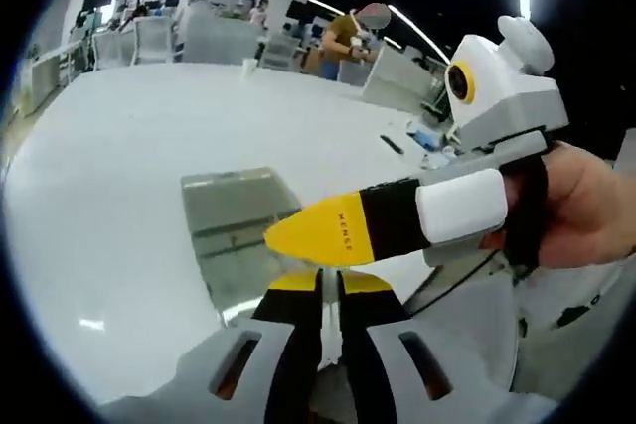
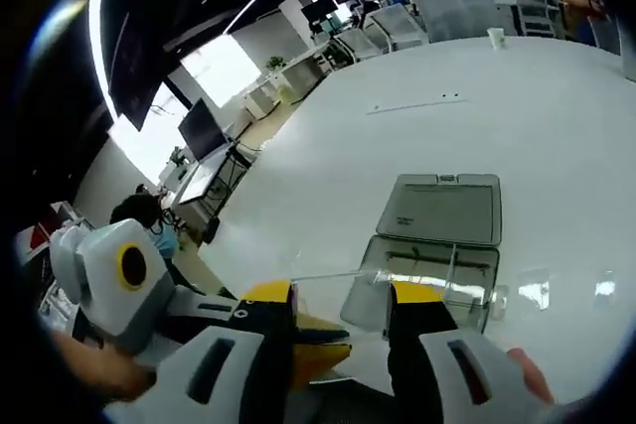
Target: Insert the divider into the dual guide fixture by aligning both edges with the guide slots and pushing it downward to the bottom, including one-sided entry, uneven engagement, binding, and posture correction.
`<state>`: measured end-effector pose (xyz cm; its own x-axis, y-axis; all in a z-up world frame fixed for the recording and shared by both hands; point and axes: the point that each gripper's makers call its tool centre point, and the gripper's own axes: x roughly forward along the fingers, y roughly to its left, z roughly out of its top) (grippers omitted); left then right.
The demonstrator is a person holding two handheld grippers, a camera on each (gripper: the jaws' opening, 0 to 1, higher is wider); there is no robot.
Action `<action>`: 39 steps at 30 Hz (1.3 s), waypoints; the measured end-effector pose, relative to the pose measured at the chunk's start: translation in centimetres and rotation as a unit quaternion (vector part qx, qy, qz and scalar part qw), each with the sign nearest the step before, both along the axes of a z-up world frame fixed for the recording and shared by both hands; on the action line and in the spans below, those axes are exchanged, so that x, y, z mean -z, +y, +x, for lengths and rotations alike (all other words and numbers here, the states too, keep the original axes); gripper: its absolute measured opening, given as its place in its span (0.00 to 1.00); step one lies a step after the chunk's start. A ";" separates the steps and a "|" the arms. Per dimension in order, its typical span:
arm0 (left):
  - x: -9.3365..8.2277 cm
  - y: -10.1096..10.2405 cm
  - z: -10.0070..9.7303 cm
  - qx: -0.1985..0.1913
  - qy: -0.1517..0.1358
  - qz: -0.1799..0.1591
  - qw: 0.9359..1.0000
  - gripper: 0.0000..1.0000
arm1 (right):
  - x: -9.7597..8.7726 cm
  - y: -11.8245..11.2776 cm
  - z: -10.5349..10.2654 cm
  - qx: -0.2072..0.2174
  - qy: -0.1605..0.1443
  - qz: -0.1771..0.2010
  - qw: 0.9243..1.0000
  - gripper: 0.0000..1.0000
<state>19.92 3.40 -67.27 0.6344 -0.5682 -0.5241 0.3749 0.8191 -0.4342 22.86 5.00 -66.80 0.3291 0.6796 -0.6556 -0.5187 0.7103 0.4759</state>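
We see the clear divider held above the table, near the grey fixture. R gripper seems to pinch it. L gripper is pressed nearly together, maybe on its edge.

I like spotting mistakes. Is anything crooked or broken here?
Nothing looks broken or spilled. The clear divider sits between the right tongs, above the grey fixture on the white table, not yet in its slots.
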 end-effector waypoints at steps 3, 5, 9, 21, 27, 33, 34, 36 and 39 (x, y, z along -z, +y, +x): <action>0.2 0.2 0.0 -0.002 0.005 -0.014 1.000 0.02 | 0.2 0.2 0.0 -0.010 0.006 -0.008 1.000 0.33; 0.3 0.4 0.1 -0.002 0.007 -0.019 1.000 0.02 | 0.2 0.3 0.0 -0.013 0.011 -0.008 1.000 0.33; 0.4 0.5 0.2 -0.006 0.027 -0.048 0.998 0.02 | 0.3 0.4 -0.1 -0.018 0.026 -0.010 0.999 0.33; 0.3 0.9 -0.1 -0.012 0.057 -0.088 0.994 0.02 | 0.4 0.9 -0.6 -0.033 0.042 -0.028 0.998 0.33; 0.4 1.6 -0.1 -0.016 0.065 -0.089 0.994 0.02 | -0.1 0.9 -0.9 -0.039 0.039 -0.001 0.998 0.34; 0.3 2.5 0.4 -0.023 0.074 -0.086 0.993 0.02 | -0.6 0.4 -1.0 -0.040 0.024 0.032 0.998 0.41; 0.3 2.6 0.5 -0.022 0.074 -0.083 0.994 0.02 | -0.5 0.3 -0.9 -0.040 0.024 0.033 0.998 0.42; 0.3 2.7 0.6 -0.021 0.078 -0.075 0.994 0.02 | -0.7 0.1 -0.9 -0.045 0.019 0.046 0.998 0.41; 0.6 2.9 0.8 -0.019 0.093 -0.062 0.994 0.02 | -1.0 -0.3 -0.9 -0.055 0.007 0.068 0.996 0.41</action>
